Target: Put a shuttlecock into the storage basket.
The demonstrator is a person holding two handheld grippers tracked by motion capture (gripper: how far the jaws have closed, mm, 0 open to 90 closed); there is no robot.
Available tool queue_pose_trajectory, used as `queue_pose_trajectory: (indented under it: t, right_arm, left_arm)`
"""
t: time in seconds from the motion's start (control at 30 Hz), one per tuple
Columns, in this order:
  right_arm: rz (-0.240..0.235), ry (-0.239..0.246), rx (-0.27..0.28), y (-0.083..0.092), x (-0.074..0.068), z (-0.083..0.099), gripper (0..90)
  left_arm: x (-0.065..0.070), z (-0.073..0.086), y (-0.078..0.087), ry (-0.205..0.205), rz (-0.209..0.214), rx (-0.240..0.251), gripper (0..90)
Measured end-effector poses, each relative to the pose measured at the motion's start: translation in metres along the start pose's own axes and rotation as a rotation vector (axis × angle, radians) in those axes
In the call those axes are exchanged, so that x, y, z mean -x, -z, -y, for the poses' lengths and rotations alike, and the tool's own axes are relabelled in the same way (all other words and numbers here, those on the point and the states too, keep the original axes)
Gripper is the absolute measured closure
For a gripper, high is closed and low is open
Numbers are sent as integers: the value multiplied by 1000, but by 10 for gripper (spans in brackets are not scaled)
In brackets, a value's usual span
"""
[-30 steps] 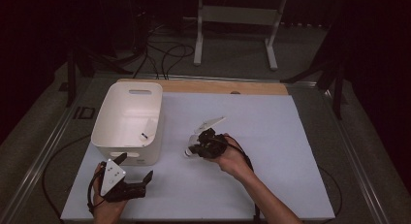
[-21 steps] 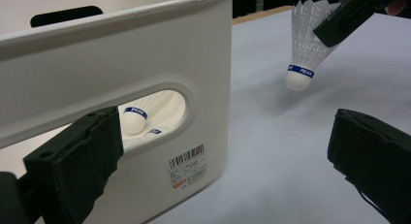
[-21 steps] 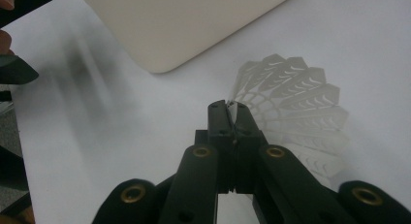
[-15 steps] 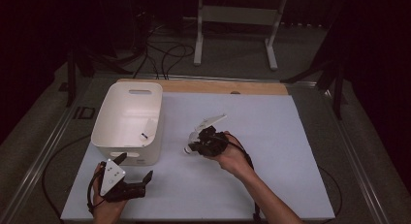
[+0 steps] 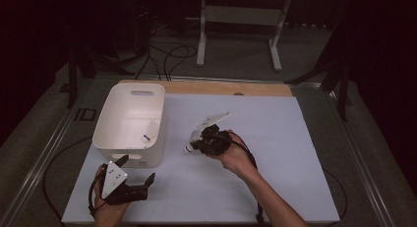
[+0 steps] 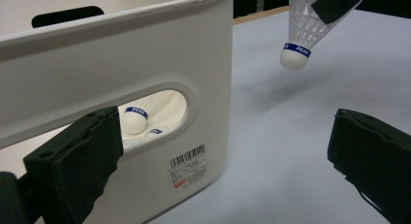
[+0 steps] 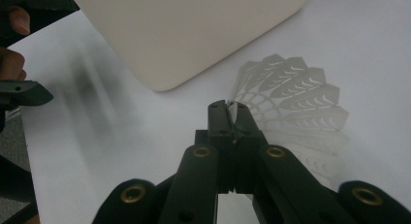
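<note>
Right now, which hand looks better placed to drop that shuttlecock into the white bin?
The right. Its gripper is already shut on the shuttlecock beside the white bin. The left gripper sits open and empty in front of the bin.

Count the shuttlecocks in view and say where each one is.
3. One shuttlecock is held off the table by its skirt in the shut right gripper. Two corks with blue bands show through the white bin's handle slot; more may lie hidden inside.

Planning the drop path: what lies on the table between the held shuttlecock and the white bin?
Nothing: the high view shows only bare white table between the shuttlecock, clamped in the right gripper, and the white bin.
</note>
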State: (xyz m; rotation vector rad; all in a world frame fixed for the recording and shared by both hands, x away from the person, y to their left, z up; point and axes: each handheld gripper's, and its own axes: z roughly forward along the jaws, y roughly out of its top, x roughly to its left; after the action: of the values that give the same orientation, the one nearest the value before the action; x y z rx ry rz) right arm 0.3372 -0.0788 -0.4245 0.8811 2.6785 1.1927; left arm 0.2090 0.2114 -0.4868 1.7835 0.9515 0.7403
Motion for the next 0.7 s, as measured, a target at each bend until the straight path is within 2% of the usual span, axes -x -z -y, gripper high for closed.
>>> queue_pose_trajectory:
  t: [0.7]
  right_arm:
    - [35, 24, 35, 9, 0, -19, 898]
  left_arm:
    - [0, 0, 0, -2, 0, -4, 1]
